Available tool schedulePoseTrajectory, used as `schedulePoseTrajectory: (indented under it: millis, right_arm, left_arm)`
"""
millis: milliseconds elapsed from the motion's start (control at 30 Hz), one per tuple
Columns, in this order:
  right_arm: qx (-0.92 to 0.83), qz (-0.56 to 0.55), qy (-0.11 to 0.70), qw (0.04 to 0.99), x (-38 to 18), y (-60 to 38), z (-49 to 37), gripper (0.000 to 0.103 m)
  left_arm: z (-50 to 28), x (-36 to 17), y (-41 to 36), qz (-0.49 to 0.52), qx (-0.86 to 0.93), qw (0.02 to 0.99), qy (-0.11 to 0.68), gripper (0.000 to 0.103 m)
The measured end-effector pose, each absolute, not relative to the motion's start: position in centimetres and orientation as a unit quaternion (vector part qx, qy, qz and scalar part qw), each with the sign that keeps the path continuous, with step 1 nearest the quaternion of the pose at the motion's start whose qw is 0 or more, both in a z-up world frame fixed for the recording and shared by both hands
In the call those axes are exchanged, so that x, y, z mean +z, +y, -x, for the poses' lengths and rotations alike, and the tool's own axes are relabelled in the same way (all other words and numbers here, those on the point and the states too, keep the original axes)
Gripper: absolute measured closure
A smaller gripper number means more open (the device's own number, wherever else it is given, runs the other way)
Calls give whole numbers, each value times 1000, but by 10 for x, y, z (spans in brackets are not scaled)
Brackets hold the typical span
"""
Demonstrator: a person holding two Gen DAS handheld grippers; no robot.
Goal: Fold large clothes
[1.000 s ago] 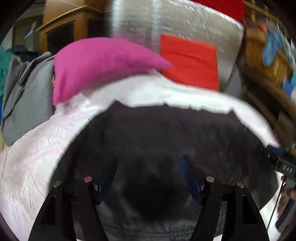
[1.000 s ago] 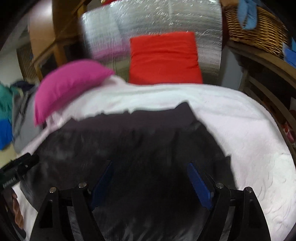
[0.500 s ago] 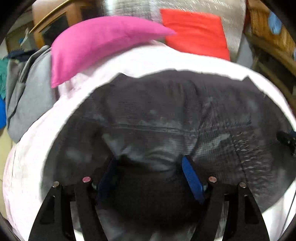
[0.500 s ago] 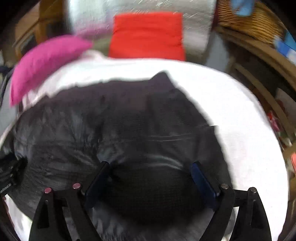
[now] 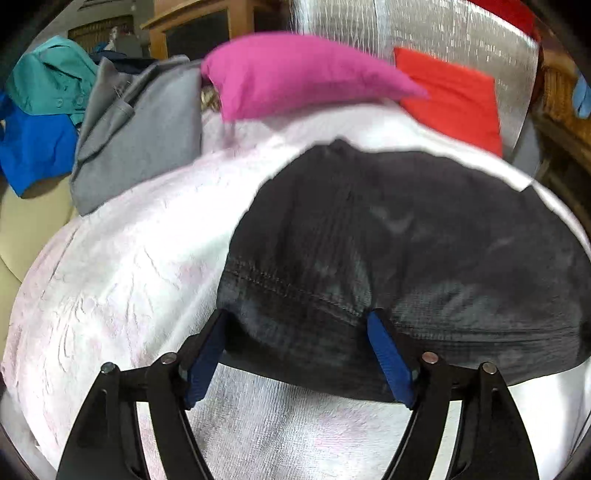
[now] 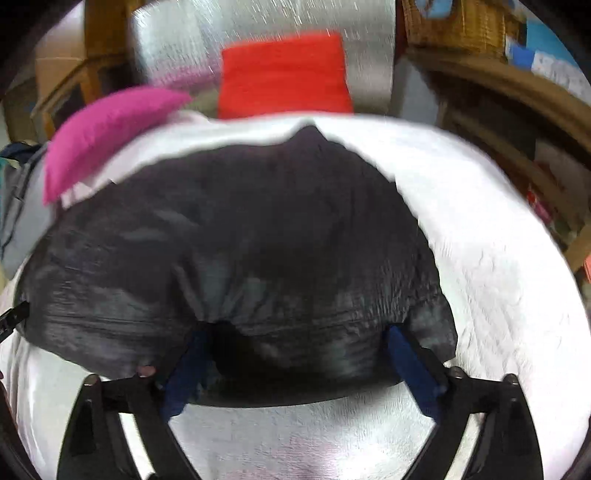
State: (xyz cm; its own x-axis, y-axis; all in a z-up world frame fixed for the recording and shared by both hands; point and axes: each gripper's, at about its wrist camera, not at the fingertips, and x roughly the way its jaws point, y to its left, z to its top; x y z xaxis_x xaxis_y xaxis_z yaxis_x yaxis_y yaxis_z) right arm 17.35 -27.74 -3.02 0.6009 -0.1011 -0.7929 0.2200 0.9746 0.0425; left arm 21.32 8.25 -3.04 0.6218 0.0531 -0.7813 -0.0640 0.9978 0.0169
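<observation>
A black garment [image 5: 388,229] lies folded on the white bed cover [image 5: 129,277]. Its near folded edge runs between the fingers of both grippers. My left gripper [image 5: 297,317] sits at the garment's left near corner, its jaws opening, with cloth lying slack between the blue pads [image 5: 388,354]. In the right wrist view the same garment [image 6: 240,229] spreads ahead. My right gripper [image 6: 295,332] is at its right near part with jaws opening wide, and cloth drapes over the left pad [image 6: 184,369]. White cover [image 6: 498,277] shows under both.
A pink pillow [image 5: 295,74] and a red pillow [image 5: 450,96] rest at the bed's far end. Grey [image 5: 136,129], teal [image 5: 48,77] and blue [image 5: 33,147] clothes are heaped to the left. A wicker basket [image 6: 458,22] and wooden shelves [image 6: 517,110] stand on the right.
Both grippers sank toward the bed with the garment's folded edge and their jaws widened. White cover now shows under the fingers at the near side. The left view has swung left.
</observation>
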Motion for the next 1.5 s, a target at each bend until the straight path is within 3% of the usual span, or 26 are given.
schedulePoseTrajectory:
  millis: [133, 300, 433, 533, 667, 1200, 1367, 1400, 1433, 1500]
  right_arm:
    - [-96, -87, 448, 885, -35, -286, -178, 0]
    - [-83, -125, 426, 892, -16, -300, -171, 1]
    - [-67, -204, 377, 901, 6, -344, -146, 1]
    - [-62, -285, 377, 879, 1, -392, -141, 1]
    - [-22, -359, 389, 848, -12, -428, -150, 17]
    - [63, -289, 465, 835, -38, -416, -257, 22]
    - [80, -264, 478, 834, -43, -404, -265, 47]
    - [83, -258, 481, 834, -42, -402, -266, 47]
    - [82, -254, 483, 834, -42, -403, -265, 47]
    - [84, -250, 486, 833, -42, -402, -269, 48]
  left_arm:
    - [-224, -40, 93, 43, 32, 892, 450, 16]
    - [-218, -23, 115, 115, 7, 885, 451, 16]
    - [-202, 3, 156, 171, 4, 902, 396, 16]
    - [-210, 1, 191, 222, -6, 887, 405, 16]
    - [-231, -21, 217, 294, -21, 845, 447, 16]
    - [-326, -41, 177, 262, -168, 798, 516, 16]
    - [-338, -52, 162, 237, -189, 788, 535, 17]
    - [-337, -52, 159, 226, -186, 795, 532, 19]
    - [-337, -52, 156, 216, -183, 798, 532, 32]
    - [-339, -52, 152, 209, -185, 799, 533, 44]
